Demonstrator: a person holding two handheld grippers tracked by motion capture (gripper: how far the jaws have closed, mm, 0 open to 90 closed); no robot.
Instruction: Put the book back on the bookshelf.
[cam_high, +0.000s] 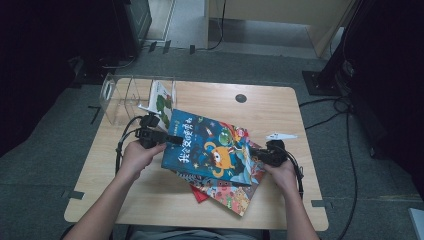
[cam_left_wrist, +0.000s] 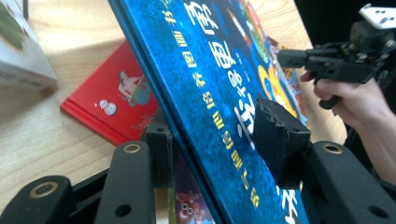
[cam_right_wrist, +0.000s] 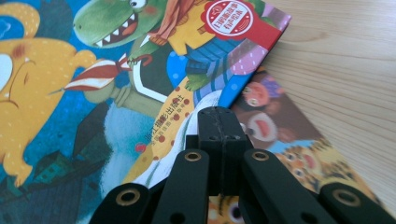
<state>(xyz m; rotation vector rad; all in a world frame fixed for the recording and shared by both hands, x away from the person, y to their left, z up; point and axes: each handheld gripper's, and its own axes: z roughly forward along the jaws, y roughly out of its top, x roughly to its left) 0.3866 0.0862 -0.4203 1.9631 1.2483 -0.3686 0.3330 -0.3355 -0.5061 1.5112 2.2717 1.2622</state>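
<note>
Blue picture book (cam_high: 210, 147) topmost on stack at worktop (cam_high: 280, 107) centre, left edge lifted, tilted. Left hand-held gripper (cam_high: 172, 139) straddled that edge, jaws part-spread, one above cover, one below; firm pinch not evident. Right hand-held gripper (cam_right_wrist: 219, 122) pressed together, tip resting at book's right edge. Judged: stiff hardcover, glossy, likely slippery, moderately heavy. Best hold: deep bite at spine edge. Red book (cam_left_wrist: 114, 100) beneath.

Top book (cam_high: 210, 150) deep blue, yellow monster, green dinosaur; book beneath (cam_high: 232, 195) multicoloured, perhaps tigers; bottom book (cam_left_wrist: 114, 100) red; jaws black.
</note>
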